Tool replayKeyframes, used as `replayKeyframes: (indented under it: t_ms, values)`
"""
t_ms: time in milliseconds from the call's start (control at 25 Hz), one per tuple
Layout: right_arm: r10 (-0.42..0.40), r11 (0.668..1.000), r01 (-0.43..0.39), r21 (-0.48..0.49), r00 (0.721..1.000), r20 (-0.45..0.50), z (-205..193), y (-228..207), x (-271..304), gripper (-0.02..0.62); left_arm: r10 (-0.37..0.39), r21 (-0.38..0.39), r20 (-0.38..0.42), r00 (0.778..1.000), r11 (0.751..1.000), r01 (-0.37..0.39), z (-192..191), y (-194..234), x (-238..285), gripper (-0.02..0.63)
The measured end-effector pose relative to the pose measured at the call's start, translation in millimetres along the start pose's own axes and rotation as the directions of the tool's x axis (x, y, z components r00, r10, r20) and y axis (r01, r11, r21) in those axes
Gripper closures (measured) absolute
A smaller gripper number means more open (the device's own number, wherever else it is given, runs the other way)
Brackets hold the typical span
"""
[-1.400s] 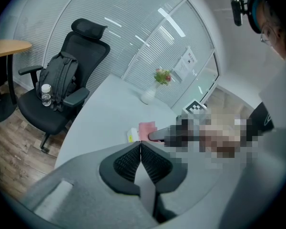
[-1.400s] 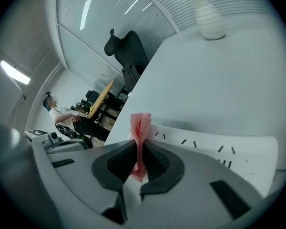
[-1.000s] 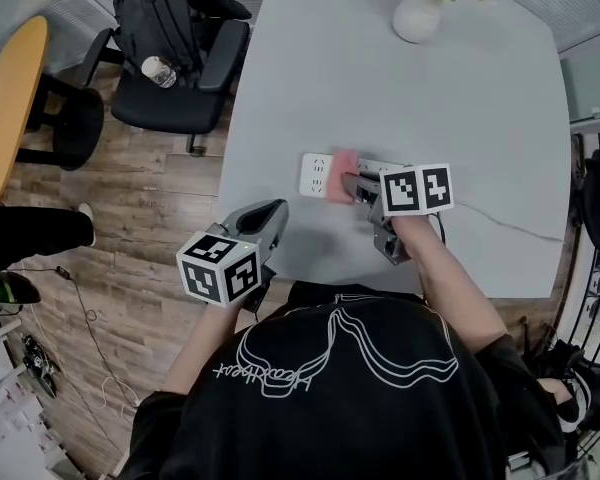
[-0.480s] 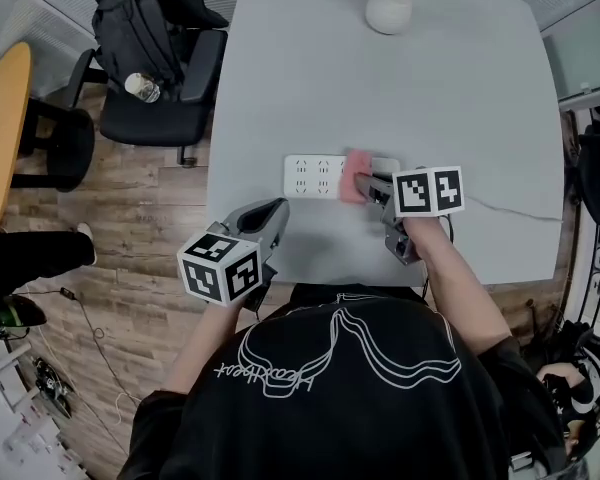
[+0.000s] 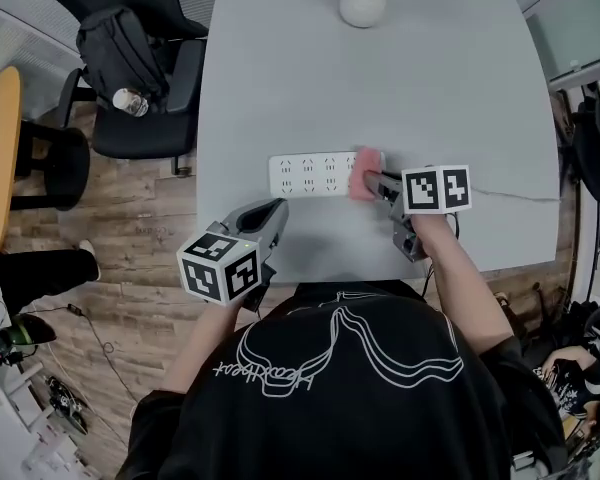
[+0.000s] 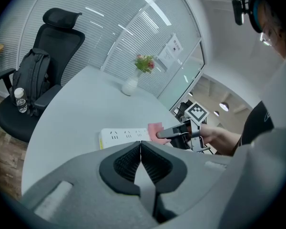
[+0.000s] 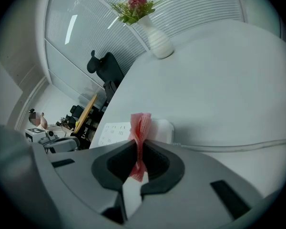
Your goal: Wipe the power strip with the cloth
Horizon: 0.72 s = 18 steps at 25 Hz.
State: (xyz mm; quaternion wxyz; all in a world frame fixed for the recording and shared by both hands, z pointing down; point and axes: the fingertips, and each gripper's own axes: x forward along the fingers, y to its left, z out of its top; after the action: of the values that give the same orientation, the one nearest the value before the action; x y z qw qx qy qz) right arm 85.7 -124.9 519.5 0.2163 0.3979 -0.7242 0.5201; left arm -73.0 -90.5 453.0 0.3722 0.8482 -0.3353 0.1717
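Our right gripper (image 5: 373, 184) pinches the pink cloth (image 5: 363, 188) at the right end of the power strip (image 5: 305, 175); we should press flat, sweeping left; our left gripper (image 6: 140, 148) sits pressed together, empty.

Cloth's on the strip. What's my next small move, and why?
Probably drag the right gripper leftward along the power strip: the pink cloth it clamps sits at the strip's right end, with the rest lying bare to its left.
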Motion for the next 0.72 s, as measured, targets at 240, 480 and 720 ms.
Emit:
replayKeyframes:
  t_ms: [240, 480, 720]
  values:
    - [-0.019, 0.999, 0.018, 0.031, 0.999, 0.033, -5, -18, -17, 0.554, -0.021, 0.033, -0.019, 1.000, 0.999, 0.022, 2, -12, 8, 0.592]
    - [-0.053, 0.998, 0.050, 0.038, 0.996, 0.067, -10, -34, -35, 0.554, -0.032, 0.051, -0.021, 0.999, 0.998, 0.033, 0, -23, 13, 0.592]
    - [-0.112, 0.994, 0.112, 0.011, 0.986, 0.127, -14, -43, -48, 0.554, -0.022, 0.069, 0.011, 1.000, 0.997, 0.021, 1, -30, 5, 0.592]
